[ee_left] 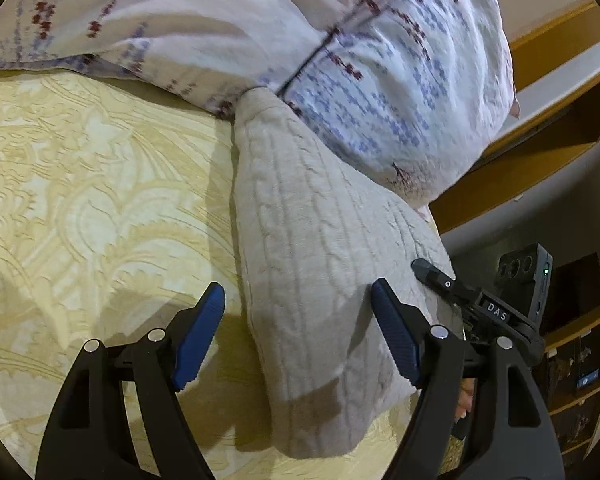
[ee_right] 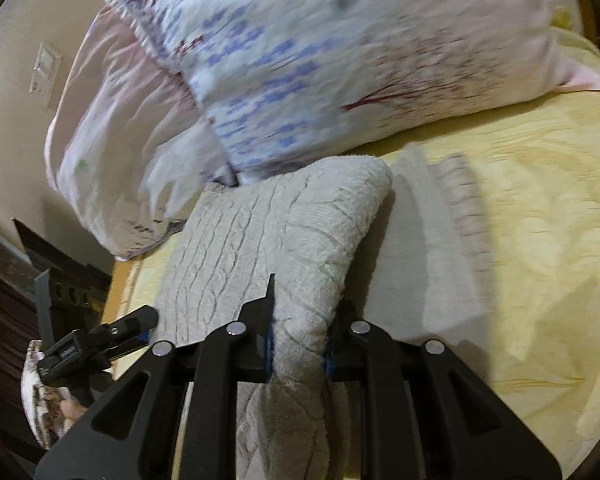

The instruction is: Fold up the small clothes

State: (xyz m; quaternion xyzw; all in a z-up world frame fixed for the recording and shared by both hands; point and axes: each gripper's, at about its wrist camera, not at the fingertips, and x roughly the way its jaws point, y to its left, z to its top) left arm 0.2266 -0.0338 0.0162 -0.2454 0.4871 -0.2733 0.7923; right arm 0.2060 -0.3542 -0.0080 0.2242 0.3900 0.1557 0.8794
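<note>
A small beige cable-knit garment (ee_left: 311,240) lies on a yellow patterned bedspread (ee_left: 80,184), its far end against the pillows. My left gripper (ee_left: 298,312) is open, its blue pads (ee_left: 200,336) on either side of the garment's near part, above it. In the right wrist view the same garment (ee_right: 260,232) is lifted and folded over. My right gripper (ee_right: 298,344) is shut on a bunched fold of it, the knit squeezed between its jaws. The right gripper also shows in the left wrist view (ee_left: 451,284) at the garment's right edge.
Two floral pillows (ee_left: 339,40) (ee_right: 300,60) lie at the head of the bedspread (ee_right: 519,200), touching the garment. A wooden bed frame (ee_left: 539,128) and dark shelves (ee_left: 575,384) stand to the right. A wall with a switch plate (ee_right: 44,68) stands on the left of the right wrist view.
</note>
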